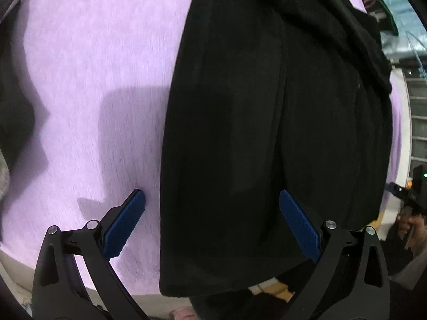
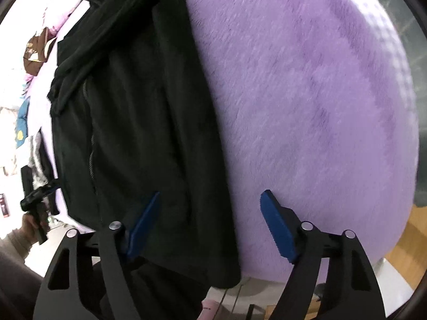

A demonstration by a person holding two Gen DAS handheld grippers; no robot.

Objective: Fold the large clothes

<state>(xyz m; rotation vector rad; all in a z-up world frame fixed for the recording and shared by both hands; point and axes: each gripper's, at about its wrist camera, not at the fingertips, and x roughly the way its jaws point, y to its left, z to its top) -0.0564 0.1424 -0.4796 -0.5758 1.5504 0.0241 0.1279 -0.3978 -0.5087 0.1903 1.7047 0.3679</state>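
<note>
Bright overhead light casts soft shadows on the purple blanket [image 1: 93, 85]; edges bulge and blur.

surface: a purple fluffy blanket [image 2: 307, 106] is covering it | floor: wooden boards [image 2: 405, 242] are showing at lower right | light: bright, casting shadows

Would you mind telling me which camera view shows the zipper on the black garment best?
The right wrist view: the zipper shows as a pale line running down the black garment. In the left wrist view the garment is mostly dark folds and seams, and I cannot pick out the zipper there.
</note>
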